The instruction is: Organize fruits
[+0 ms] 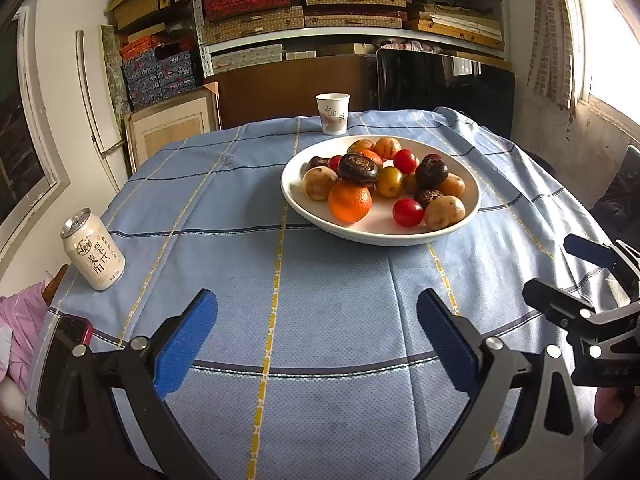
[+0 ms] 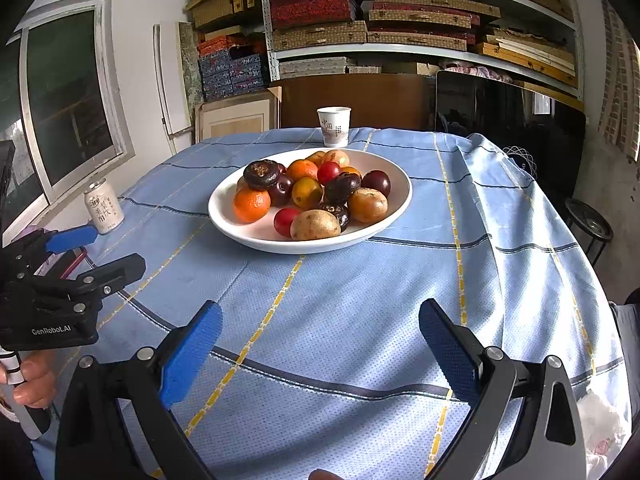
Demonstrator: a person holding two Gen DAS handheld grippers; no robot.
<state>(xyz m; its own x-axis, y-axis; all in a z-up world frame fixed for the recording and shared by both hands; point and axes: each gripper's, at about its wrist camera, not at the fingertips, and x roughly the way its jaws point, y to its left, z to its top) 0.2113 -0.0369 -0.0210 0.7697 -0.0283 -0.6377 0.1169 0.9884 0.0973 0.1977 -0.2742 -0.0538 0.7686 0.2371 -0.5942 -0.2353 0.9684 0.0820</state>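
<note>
A white bowl (image 1: 472, 196) (image 2: 228, 224) stands on the blue checked tablecloth, heaped with several fruits: an orange (image 1: 350, 201) (image 2: 252, 205), red cherry tomatoes (image 1: 407, 212) (image 2: 285, 221), dark brown fruits (image 1: 358, 168) (image 2: 262, 174) and tan ones (image 1: 445, 212) (image 2: 315, 225). My left gripper (image 1: 318, 344) hovers open over bare cloth, well short of the bowl and with nothing in it. My right gripper (image 2: 320, 346) is also open with nothing between its blue pads, equally short of the bowl. Each gripper appears at the edge of the other's view.
A paper cup (image 1: 333, 114) (image 2: 334, 126) stands behind the bowl. A white drink can (image 1: 93, 255) (image 2: 103, 208) sits at the table's left edge, with a red-cased phone (image 1: 72, 330) nearer me. Shelves of boxes and a dark screen (image 2: 508, 116) stand behind.
</note>
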